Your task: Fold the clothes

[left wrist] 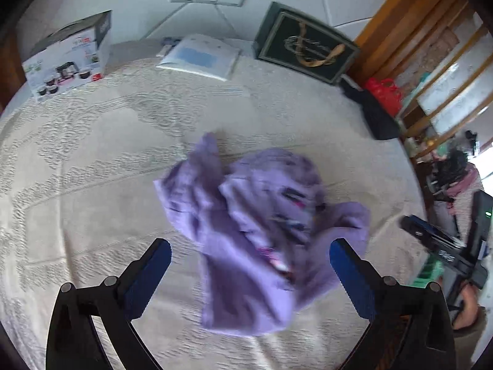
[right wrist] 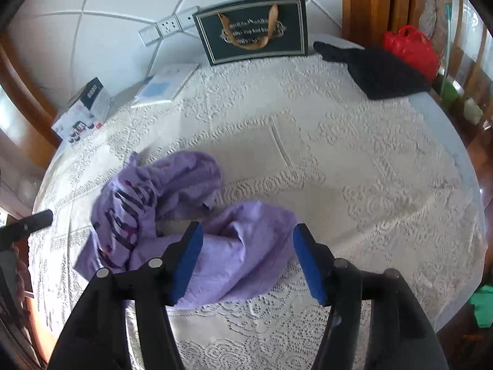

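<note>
A white lace tablecloth (right wrist: 354, 166) covers the whole table. A crumpled purple garment (right wrist: 185, 215) lies in a heap toward the near edge, dark print showing on one bunched part. Along the far edge stand a dark gift box (right wrist: 255, 27) and a printed carton (left wrist: 67, 55), with a black cloth (right wrist: 379, 71) at the far right corner. The left gripper (left wrist: 250, 256) hangs wide open above the garment, holding nothing. The right gripper (right wrist: 246, 243) is also open, its pads clear of the fabric.
</note>
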{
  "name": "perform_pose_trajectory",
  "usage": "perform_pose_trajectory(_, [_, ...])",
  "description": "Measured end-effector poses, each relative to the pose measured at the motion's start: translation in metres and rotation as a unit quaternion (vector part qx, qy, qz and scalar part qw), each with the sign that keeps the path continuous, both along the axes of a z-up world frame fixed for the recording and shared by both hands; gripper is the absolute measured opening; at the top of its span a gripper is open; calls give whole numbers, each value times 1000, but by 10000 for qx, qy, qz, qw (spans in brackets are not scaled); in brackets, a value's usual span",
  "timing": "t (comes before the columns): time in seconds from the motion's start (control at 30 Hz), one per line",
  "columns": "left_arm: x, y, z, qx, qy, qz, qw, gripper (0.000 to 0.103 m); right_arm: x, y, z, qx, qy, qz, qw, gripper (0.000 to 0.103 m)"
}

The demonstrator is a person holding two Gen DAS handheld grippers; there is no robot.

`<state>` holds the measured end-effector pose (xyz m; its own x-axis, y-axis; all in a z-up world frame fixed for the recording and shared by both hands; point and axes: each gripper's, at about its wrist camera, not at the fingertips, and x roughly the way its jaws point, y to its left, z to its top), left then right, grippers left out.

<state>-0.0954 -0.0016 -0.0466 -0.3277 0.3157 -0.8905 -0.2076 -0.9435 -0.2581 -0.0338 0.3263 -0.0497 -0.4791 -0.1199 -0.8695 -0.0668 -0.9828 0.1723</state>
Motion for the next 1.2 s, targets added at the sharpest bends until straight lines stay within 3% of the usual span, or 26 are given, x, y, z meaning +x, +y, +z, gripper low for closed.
perform_pose_trajectory(0.13, [-24, -23, -30, -427, -174, 295, 9985, 100, 3, 14, -21, 37, -278, -207, 9994, 73])
perform_pose_trajectory(0.4, [-67, -17, -60, -506, -172, 171, 9984, 97, -10, 28, -48, -113, -610, -530, 9967, 73])
perform_pose_trajectory(0.53, [-84, -1, -89, -586, -502, -37, 9970, 97, -28, 22, -60, -73, -735, -545, 9958, 76])
perform_pose_trajectory(0.6, [-85, 10, -104, -610, -713, -196, 9954, 89, -38, 16, -69, -42, -824, -525, 9952, 90])
perform_pose_trajectory(0.63, [-82, 17, -107, -784, -638, -287, 9945, 88, -42, 13, -74, -32, -871, -513, 9949, 103])
perform_pose_trajectory(0.67, [-79, 24, -107, -962, -556, -425, 9929, 81, -47, 8, -80, -46, -960, -421, 9945, 103])
perform_pose_trajectory(0.7, [-76, 30, -107, -1131, -486, -574, 9907, 57, -51, 1, -87, -74, -1072, -281, 9938, 103])
perform_pose_trajectory(0.73, [-74, 33, -103, -980, -510, -673, 9916, 38, -54, -5, -89, -38, -1102, -152, 9938, 80])
perform_pose_trajectory(0.77, [-74, 32, -98, -731, -635, -681, 9930, 17, -56, -11, -88, 34, -1083, -30, 9941, 25])
perform_pose_trajectory(0.8, [-74, 31, -92, -707, -568, -658, 9937, 17, -58, -17, -86, 107, -1064, 93, 9942, 9])
perform_pose_trajectory(0.9, [-79, 17, -61, -693, -144, -427, 9966, 16, -69, -30, -60, 293, -637, 400, 9967, 6])
perform_pose_trajectory(1.03, [-87, -42, 21, -437, 682, 397, 9959, 16, -85, -25, 34, 302, 775, 394, 9958, 6])
perform_pose_trajectory(1.13, [-81, -93, 90, -396, 1302, 942, 9862, 16, -84, -5, 117, 216, 1937, 59, 9808, 6])
perform_pose_trajectory(1.2, [-70, -119, 124, -353, 1496, 1143, 9815, 17, -80, 5, 158, 132, 2425, -140, 9700, 6])
